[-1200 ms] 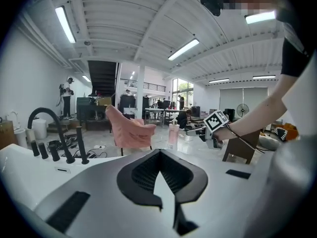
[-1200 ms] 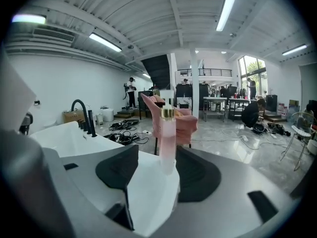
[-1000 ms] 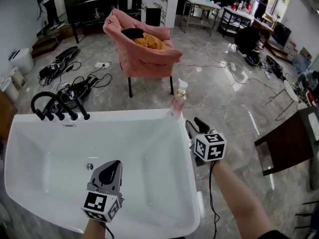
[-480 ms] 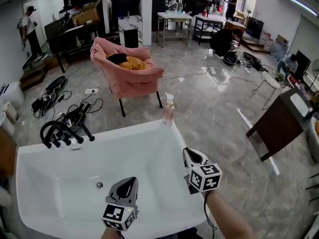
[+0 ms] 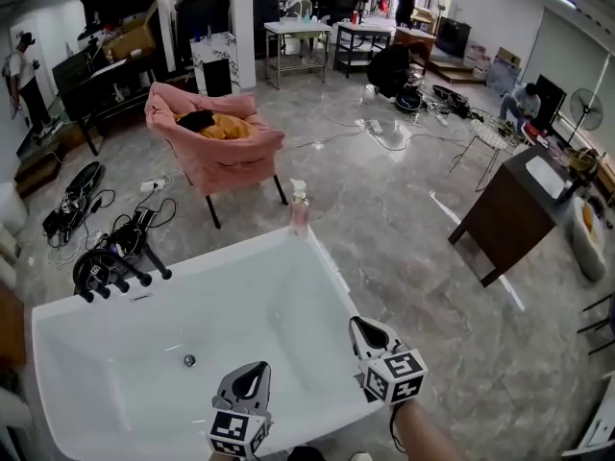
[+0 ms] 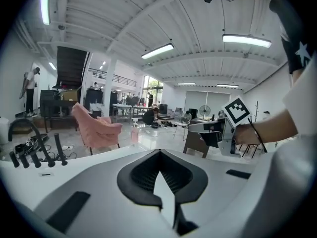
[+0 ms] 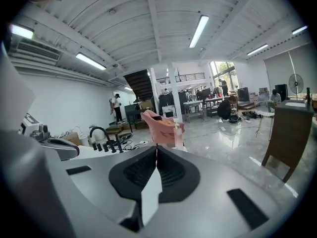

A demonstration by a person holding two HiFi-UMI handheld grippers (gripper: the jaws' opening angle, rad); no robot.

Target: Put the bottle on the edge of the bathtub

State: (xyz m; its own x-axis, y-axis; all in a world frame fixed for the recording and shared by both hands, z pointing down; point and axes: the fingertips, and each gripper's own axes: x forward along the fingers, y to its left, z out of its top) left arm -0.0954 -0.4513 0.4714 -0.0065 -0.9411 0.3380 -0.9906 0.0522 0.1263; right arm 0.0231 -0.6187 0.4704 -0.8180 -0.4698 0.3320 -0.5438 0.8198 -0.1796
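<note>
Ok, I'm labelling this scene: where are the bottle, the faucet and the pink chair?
bottle point(image 5: 300, 214), head view, its pink body.
faucet point(image 5: 100, 269), head view, black spout.
pink chair point(image 5: 226, 161), head view, front skirt.

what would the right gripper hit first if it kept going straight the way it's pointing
Probably the bottle on the bathtub rim: the right gripper, jaws shut, aims almost at it. Depth is unclear; it could slip just left and reach the pink armchair behind.

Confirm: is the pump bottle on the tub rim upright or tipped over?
Upright. The bottle stands on the far corner of the bathtub rim, pump head on top, nothing touching it.
</note>
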